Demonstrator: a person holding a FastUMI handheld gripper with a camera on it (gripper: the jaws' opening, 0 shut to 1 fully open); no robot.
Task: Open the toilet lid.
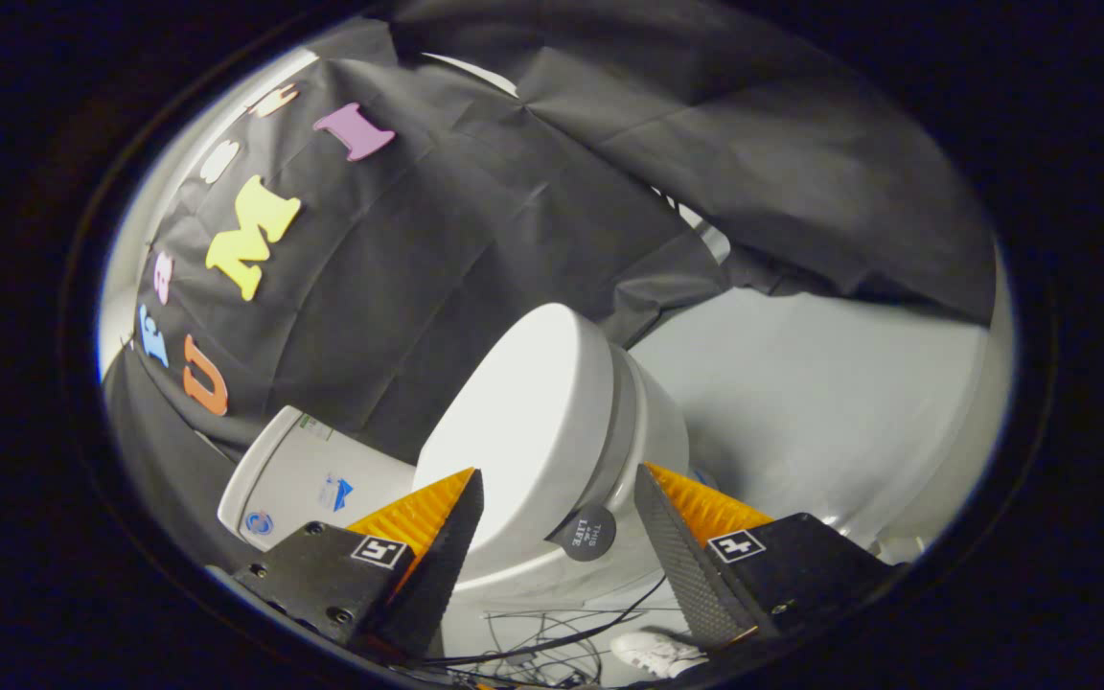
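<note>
A white toilet stands just ahead of me against the black cloth wall, and the view is tilted. Its smooth oval lid point(523, 412) lies down over the seat point(621, 422) and bowl point(662, 446). A small dark round tag point(583, 533) is fixed at the lid's front edge. The tank point(298, 474), with small stickers on it, sits behind the lid. My gripper point(560, 484) is open. Its two fingers stand on either side of the toilet's front end, one over the lid's top and the other by the bowl's rim. I cannot tell whether either finger touches.
The black cloth wall point(475, 220) hangs behind and over the toilet. Pale grey floor point(820, 383) spreads beside the bowl. Thin dark cables point(538, 637) lie on the floor near the toilet's base, and a person's white shoe point(653, 652) is next to them.
</note>
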